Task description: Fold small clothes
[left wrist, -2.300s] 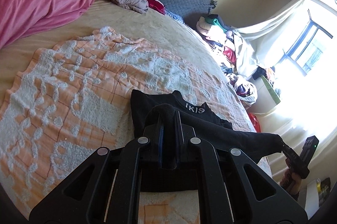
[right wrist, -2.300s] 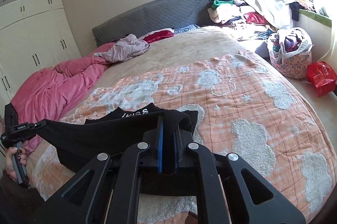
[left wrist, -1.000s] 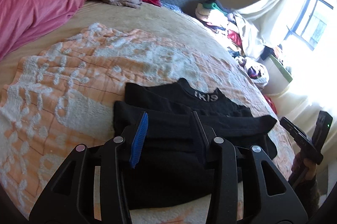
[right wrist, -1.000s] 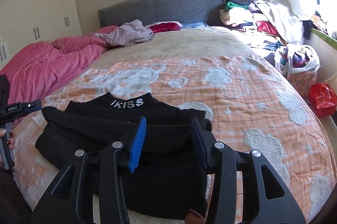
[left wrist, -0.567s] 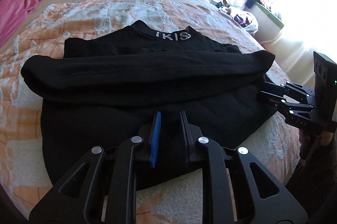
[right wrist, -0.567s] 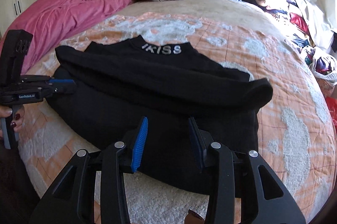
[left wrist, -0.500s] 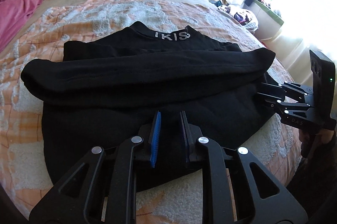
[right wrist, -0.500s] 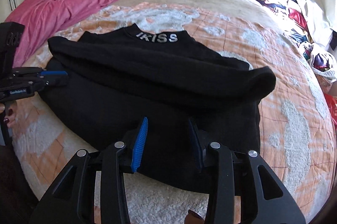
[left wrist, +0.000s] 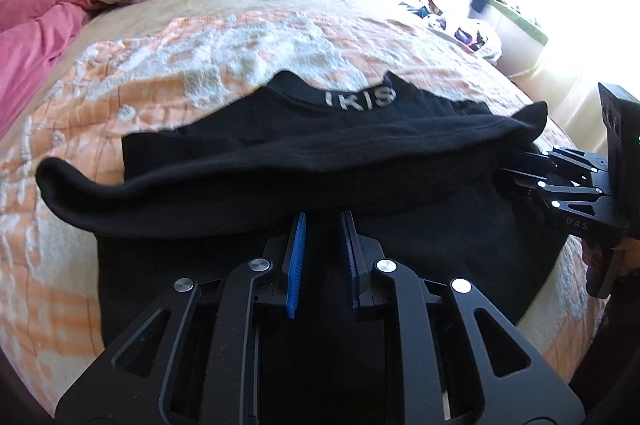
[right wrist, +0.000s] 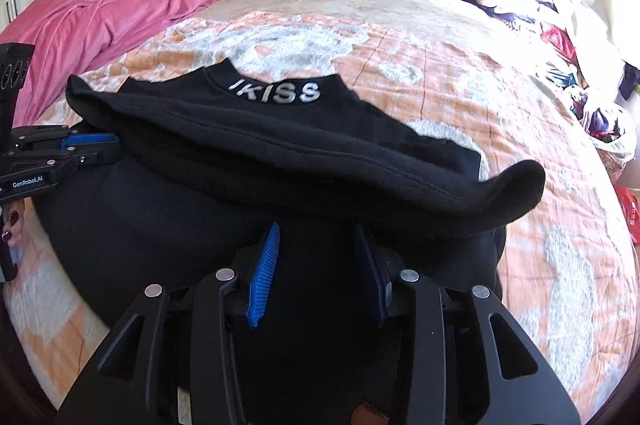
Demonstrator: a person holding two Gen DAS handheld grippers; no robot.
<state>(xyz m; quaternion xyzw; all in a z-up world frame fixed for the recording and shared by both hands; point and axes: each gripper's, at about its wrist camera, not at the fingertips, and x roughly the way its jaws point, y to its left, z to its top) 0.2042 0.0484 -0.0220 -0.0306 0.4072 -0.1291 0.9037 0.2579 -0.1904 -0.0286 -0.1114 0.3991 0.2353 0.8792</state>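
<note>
Two views logged. Left wrist: left tongs nearly closed, with a narrow gap over the black sweater; whether they pinch cloth cannot be told. The sweater lies on the bed's orange blanket. Only this view shows the right tongs at the sweater's right edge. Right wrist: right tongs released, pads apart above the cloth. The collar lettering reads whole only here.

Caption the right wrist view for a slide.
Black top lying half-folded on the orange blanket, right gripper poised above it.
</note>
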